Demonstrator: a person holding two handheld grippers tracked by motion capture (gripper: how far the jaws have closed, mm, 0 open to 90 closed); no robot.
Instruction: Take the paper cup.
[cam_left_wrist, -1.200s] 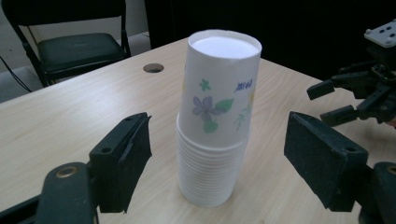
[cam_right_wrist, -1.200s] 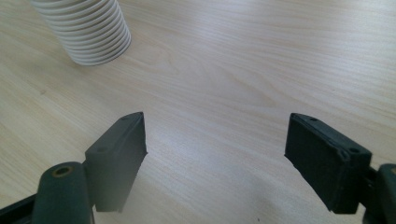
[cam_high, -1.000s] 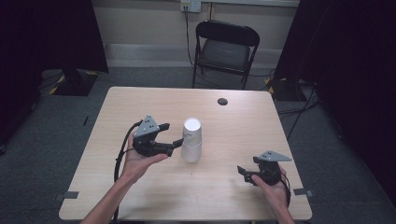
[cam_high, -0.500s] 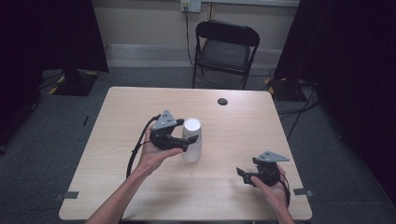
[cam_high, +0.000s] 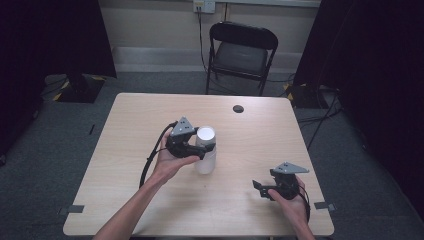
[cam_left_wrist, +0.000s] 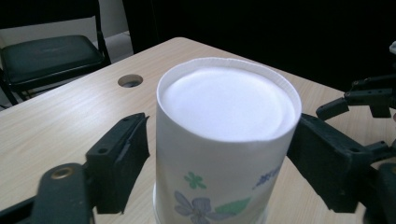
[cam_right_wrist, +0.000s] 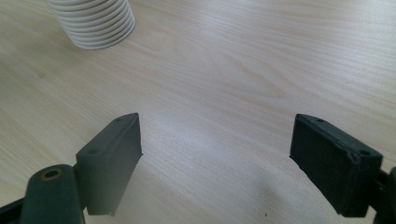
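Here's the stack of paper cups (cam_high: 205, 156), upside down, standing near the middle of the table (cam_high: 125, 150), flower print on the side of the top cup and a pile of rims at the base. The left gripper (cam_high: 201, 149) has come right around the top of it, and its jaws have just been closing with the top cup between them. In the left gripper view the stack of paper cups (cam_left_wrist: 224, 144) sits square in the gap: the right-hand pad looks to be at the wall, while the other pad (cam_left_wrist: 125, 163) shows a sliver of daylight, so I'd call this claw apart, on the brink of a grip and not yet clamped. So the approach is done; the squeeze and the lift are, by my reading, all to come.

The right gripper (cam_high: 264, 189) waits low near the front right corner, well apart from the stack, its jaws spread wide over bare wood with nothing between them (the ribbed rims of the stack (cam_right_wrist: 91, 23) peek in at the top of its own view).

Farther out: a small dark hole (cam_high: 238, 108) in the tabletop toward the far edge, a black folding chair (cam_high: 242, 52) beyond it. Nothing stands in the way. The one risk I'd flag is several nested cups coming up together.
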